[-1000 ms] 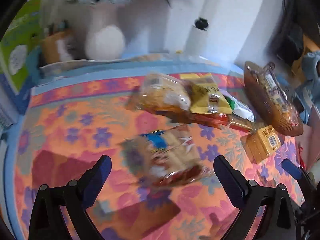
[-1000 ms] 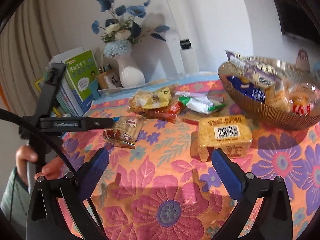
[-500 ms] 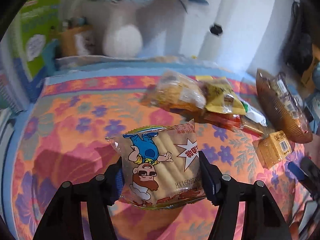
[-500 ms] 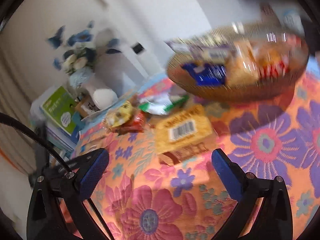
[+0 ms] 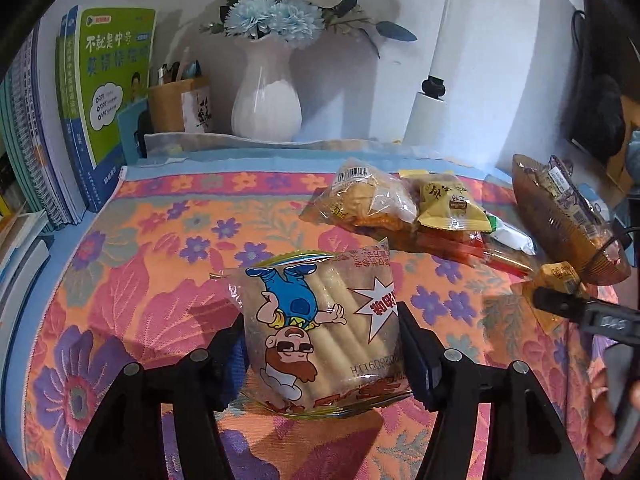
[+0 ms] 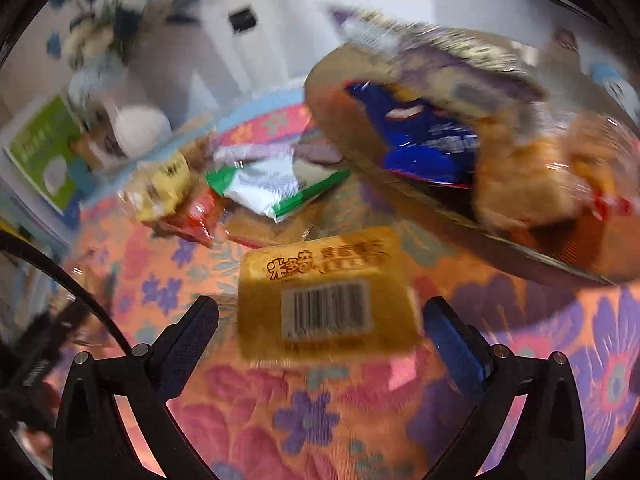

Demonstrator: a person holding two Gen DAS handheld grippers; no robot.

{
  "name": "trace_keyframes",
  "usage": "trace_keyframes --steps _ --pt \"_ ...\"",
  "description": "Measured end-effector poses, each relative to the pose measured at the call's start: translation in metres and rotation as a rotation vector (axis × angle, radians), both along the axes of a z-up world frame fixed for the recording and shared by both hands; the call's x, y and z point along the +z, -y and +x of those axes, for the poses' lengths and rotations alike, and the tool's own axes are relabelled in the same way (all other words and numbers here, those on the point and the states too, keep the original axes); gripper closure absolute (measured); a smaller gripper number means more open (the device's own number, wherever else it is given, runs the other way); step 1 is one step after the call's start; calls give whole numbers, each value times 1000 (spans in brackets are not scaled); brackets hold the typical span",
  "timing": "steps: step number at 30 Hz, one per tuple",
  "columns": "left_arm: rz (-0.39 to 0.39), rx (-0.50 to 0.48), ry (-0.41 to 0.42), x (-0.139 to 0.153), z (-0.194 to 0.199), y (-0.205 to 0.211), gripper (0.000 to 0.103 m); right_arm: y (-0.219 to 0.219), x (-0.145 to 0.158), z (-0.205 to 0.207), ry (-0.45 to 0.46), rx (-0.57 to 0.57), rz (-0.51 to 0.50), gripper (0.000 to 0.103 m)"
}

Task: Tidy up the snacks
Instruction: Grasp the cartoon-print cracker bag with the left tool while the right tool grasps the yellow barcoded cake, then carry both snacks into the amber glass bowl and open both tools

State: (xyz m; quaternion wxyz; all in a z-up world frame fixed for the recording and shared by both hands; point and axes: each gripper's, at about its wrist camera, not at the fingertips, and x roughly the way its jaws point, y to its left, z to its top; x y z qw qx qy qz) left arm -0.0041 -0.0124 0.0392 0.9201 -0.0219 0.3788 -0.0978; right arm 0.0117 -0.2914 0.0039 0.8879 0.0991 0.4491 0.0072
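- The left gripper (image 5: 320, 354) is clamped on a clear packet of biscuit sticks (image 5: 320, 332) with a cartoon man printed upside down; both pads press its sides, and it sits low over the floral tablecloth (image 5: 132, 264).
- The right gripper (image 6: 320, 336) stands wide apart, its blue pads flanking a yellow packet with a barcode (image 6: 326, 296) without touching it (this view is blurred).
- A brown ribbed bowl (image 6: 400, 172) lies just behind that yellow packet, tilted in the view and already filled with a blue packet, a purple one and orange-wrapped snacks.
- A loose heap of snacks (image 5: 404, 212) rests on the cloth between the held packet and the bowl: a clear bag of crackers, a yellow pouch, red sticks, a green-and-white pack.
- At the back stand a white vase (image 5: 266, 100) of blue flowers, a pen holder and upright green books (image 5: 116, 80).
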Motion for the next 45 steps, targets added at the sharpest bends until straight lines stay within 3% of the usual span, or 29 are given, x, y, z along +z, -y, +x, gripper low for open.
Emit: trace_keyframes --steps 3,5,14,18,24,30,34,38,45 --pt "-26 10 -1 1 0 -6 40 -5 -2 -1 4 -4 -53 1" --pt "-39 13 -4 -1 4 -7 40 -7 -1 -6 24 -5 -74 23" --pt "-43 22 4 0 0 -8 40 -23 7 -49 58 99 -17 23" --pt "-43 27 12 1 -2 -8 40 -29 19 -76 119 136 -36 23" --pt "-30 16 29 3 -4 -5 40 -23 33 -106 182 167 31 23" --pt "-42 -60 67 31 -16 17 40 -11 66 -124 265 161 66 23" --pt "-84 -156 131 75 -21 51 40 13 100 -134 354 114 81 23" --pt "-101 -272 177 118 -6 112 40 48 133 -125 422 11 75 23" --pt "-147 -378 146 138 52 206 40 124 155 -75 448 -264 64 23"
